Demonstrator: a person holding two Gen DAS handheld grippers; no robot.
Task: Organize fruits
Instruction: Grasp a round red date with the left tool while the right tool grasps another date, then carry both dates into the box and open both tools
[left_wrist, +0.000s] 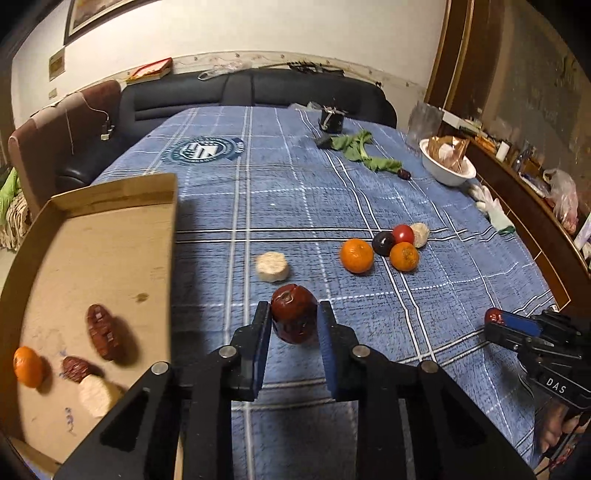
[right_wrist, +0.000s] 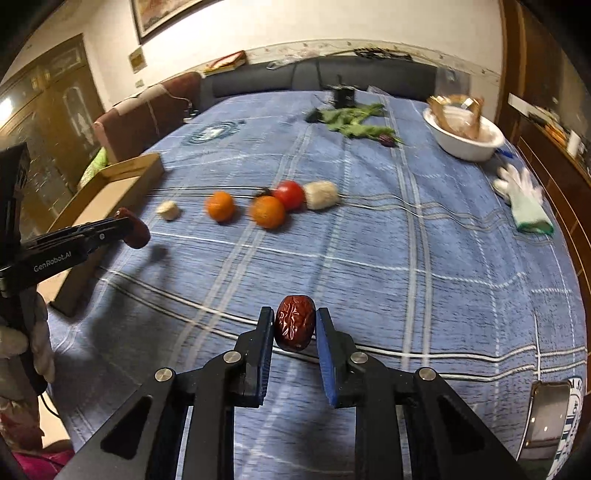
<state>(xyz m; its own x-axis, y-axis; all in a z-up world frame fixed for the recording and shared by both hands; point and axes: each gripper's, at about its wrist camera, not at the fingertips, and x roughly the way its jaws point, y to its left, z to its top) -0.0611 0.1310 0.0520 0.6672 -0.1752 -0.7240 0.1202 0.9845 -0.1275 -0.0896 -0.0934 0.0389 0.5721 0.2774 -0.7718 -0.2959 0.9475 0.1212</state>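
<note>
Your left claw (left_wrist: 294, 321) grips a red date (left_wrist: 294, 318); the cardboard tray (left_wrist: 110, 206) lies just to its left. Your right claw (right_wrist: 294, 325), farther off, clamps another date (right_wrist: 294, 322) upright.

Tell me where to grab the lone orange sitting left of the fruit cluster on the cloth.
Grip the orange across its widest middle, fingers on its left and right sides, coming down from above. It is round, so below or above the middle the pads would likely slip. Its left side is open cloth; on the right a gap separates it from the dark plum, so keep that finger close.
</note>
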